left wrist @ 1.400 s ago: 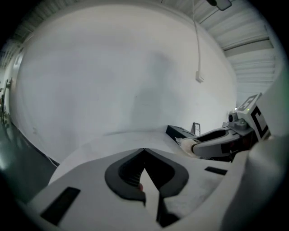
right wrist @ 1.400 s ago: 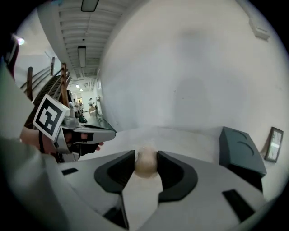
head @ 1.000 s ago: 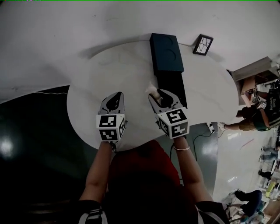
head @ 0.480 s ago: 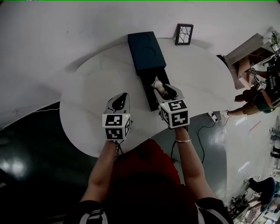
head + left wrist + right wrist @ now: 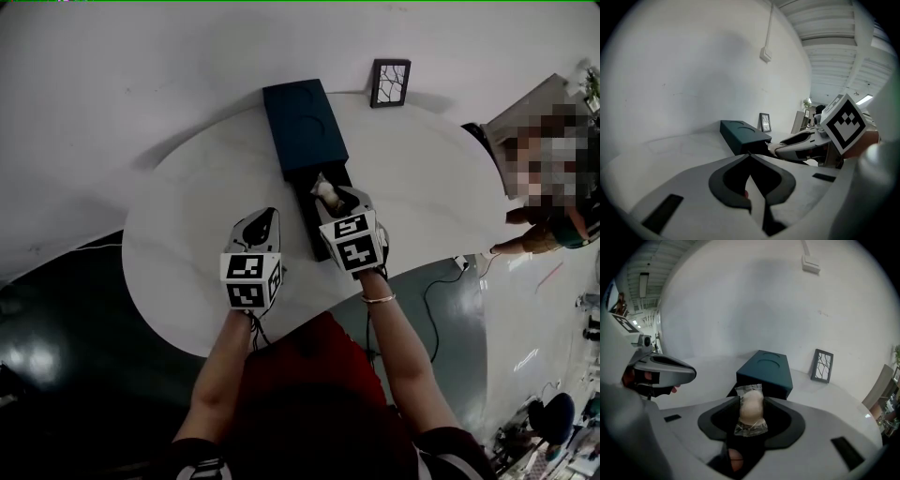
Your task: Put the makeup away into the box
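Beige wrapped sponge (image 5: 751, 412) sits pinched in the right hand-held gripper (image 5: 750, 400); its slippery wrap could let it drop beside the box (image 5: 765, 369) ahead. The left hand-held gripper (image 5: 749, 154) is closed, empty.

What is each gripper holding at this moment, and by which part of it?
The right gripper holds a wrapped beige makeup sponge, pinched across its middle; both wrapper ends stick out. The left gripper is shut and holds nothing.

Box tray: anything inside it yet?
The tray's visible strip looks dark, with nothing showing. The right gripper, shut on a wrapped sponge, covers the rest, so contents there can't be seen.
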### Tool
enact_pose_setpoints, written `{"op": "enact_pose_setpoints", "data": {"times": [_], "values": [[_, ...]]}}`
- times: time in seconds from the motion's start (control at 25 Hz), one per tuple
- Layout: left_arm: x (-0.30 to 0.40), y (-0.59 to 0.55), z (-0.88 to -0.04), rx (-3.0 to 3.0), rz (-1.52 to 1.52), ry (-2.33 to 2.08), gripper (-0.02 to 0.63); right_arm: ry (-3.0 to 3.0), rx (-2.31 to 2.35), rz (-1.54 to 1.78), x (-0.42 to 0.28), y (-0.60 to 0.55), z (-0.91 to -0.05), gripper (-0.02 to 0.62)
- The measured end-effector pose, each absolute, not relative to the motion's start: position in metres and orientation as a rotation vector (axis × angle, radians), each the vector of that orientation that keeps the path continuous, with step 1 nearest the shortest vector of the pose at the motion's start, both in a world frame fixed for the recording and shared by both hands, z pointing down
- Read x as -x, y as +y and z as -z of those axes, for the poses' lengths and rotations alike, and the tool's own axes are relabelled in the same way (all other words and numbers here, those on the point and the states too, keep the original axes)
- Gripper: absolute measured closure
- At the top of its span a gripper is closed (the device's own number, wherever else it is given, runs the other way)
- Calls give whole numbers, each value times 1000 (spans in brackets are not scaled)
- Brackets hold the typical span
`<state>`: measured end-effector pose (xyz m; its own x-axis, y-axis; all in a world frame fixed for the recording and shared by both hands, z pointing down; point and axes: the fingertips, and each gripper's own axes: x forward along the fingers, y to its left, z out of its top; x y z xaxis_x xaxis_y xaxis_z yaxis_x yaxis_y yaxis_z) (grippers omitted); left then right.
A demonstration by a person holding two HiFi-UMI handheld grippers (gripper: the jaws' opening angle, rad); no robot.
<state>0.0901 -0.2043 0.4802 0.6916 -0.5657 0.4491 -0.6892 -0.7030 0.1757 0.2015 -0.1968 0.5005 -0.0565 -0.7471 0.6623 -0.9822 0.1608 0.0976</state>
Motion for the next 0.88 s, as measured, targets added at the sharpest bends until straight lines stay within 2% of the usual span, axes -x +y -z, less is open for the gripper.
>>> {"op": "enact_pose_setpoints", "data": {"times": [0.88], "values": [[-83,-229,-503,-2512,-547,-971,584,-1756,-1476,-542,-187,-222,-543,428]]}}
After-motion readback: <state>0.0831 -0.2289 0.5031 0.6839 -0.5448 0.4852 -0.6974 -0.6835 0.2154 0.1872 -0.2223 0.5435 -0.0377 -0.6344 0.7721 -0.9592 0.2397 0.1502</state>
